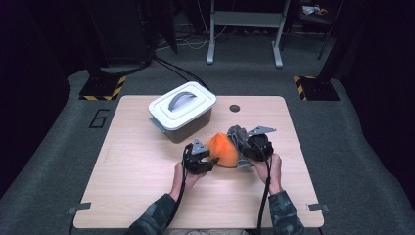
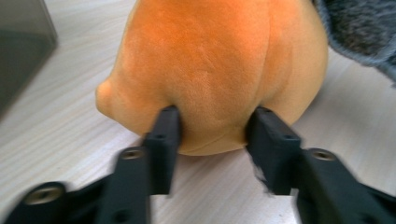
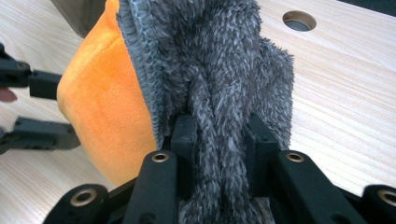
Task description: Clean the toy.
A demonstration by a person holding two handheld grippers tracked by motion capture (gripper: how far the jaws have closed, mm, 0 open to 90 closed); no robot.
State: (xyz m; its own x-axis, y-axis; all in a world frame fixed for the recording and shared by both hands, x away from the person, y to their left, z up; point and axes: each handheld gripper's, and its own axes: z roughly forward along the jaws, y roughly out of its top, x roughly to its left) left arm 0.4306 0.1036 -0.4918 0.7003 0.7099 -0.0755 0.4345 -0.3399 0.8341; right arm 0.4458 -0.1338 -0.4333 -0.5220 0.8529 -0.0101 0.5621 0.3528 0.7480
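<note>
Your left gripper [image 2: 212, 123] pinches a fold of the soft orange plush toy [image 2: 219, 70], its jaws partly closed and pressing into the fabric. Your right gripper [image 3: 219, 135] has its jaws nearly closed around the toy's shaggy grey fur part [image 3: 219, 60]. The toy sits on the pale wooden table [image 1: 137, 166], between your grippers and just in front of the white lidded plastic box [image 1: 182, 110].

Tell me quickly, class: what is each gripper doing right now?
Left gripper: shut on the orange plush.
Right gripper: shut on the grey fur of the same toy.
</note>
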